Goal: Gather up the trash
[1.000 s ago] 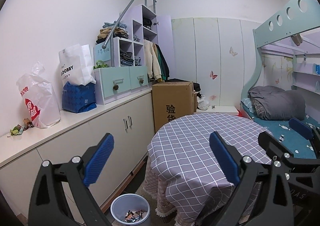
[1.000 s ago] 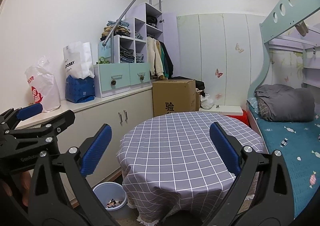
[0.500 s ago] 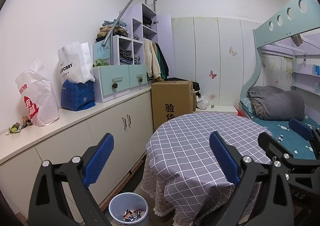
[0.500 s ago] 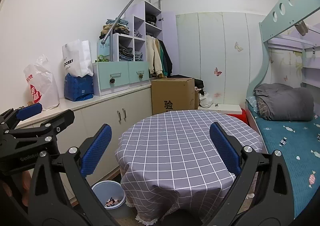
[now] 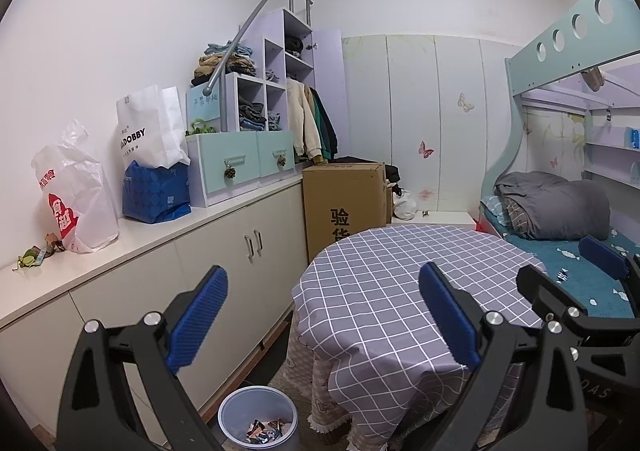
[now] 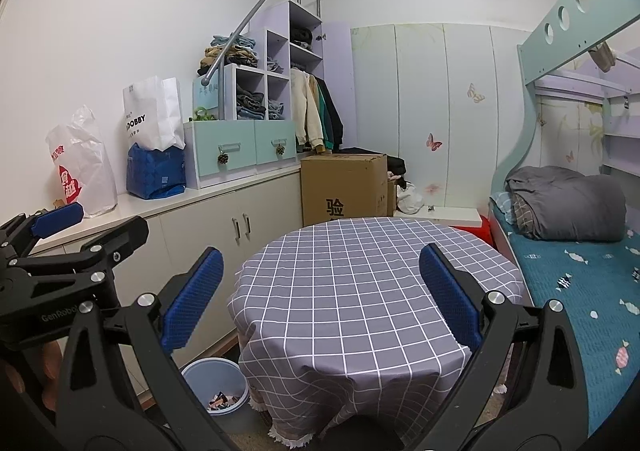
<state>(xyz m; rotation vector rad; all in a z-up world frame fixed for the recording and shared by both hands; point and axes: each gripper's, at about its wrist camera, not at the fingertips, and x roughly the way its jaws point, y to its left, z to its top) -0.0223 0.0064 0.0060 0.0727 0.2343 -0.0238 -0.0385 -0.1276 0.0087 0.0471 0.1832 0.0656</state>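
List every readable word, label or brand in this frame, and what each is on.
"DOBBY", first letters hidden: white paper bag.
"验" above a cut-off character: cardboard box.
"GenRobo", end hidden: left tongs.
Red print on plastic bag and writing on teal panel: too blurred.

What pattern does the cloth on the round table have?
The tablecloth is grey-purple with a grid of thin white lines. The right wrist view shows it best.

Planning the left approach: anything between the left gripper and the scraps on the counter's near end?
Nothing visible. The left gripper is open and empty; the scraps lie on the counter beside the white plastic bag, with open air between.
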